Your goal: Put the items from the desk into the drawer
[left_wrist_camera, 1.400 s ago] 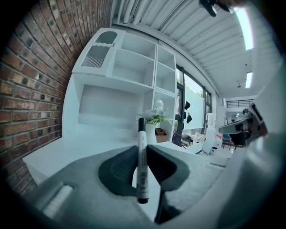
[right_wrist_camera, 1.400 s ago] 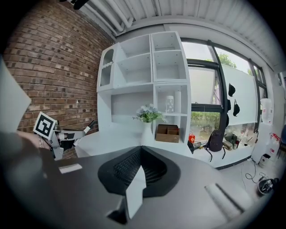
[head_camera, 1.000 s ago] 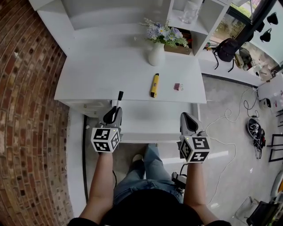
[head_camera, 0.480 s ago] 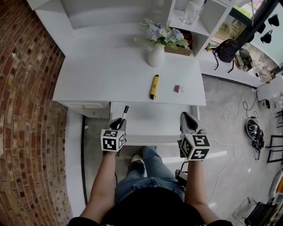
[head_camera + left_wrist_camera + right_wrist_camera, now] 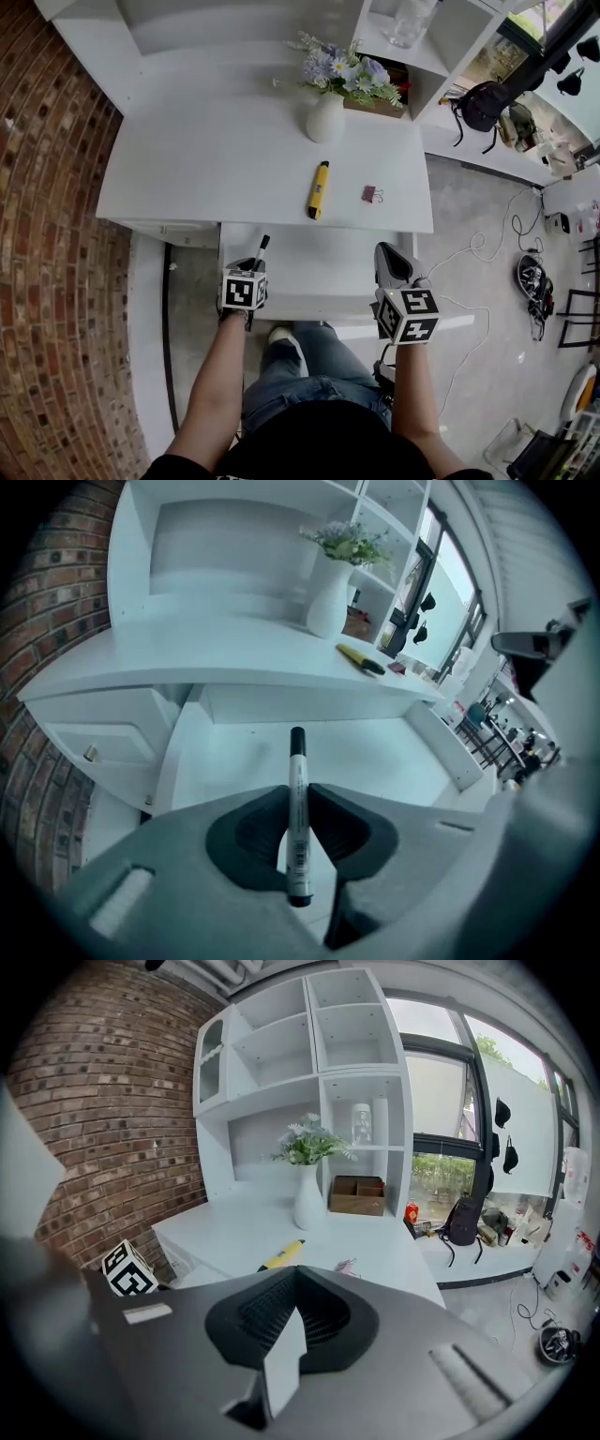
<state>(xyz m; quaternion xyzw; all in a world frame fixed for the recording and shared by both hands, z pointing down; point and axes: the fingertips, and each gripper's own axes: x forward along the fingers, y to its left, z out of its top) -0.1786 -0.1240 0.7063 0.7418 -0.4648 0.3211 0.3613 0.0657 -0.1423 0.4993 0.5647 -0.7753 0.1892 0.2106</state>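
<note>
My left gripper (image 5: 253, 264) is shut on a grey marker with a black cap (image 5: 261, 250), which sticks out forward past the jaws. It hangs over the front left part of the open white drawer (image 5: 323, 267). The left gripper view has the marker (image 5: 297, 799) clamped between the dark pads, with the drawer floor (image 5: 384, 761) beneath it. My right gripper (image 5: 387, 259) sits at the drawer's right side, jaws together with nothing in them. On the white desk (image 5: 206, 159) lie a yellow pen-shaped item (image 5: 318, 189) and a small pink binder clip (image 5: 372, 194).
A white vase of flowers (image 5: 326, 117) stands at the back of the desk beside white shelving (image 5: 441, 37). A brick wall (image 5: 47, 281) runs along the left. Cables and bags (image 5: 539, 272) lie on the floor to the right. The person's legs are below the drawer.
My left gripper has come down and toward me with the marker, from level with the desk edge to low over the drawer. The right gripper shifted slightly.
</note>
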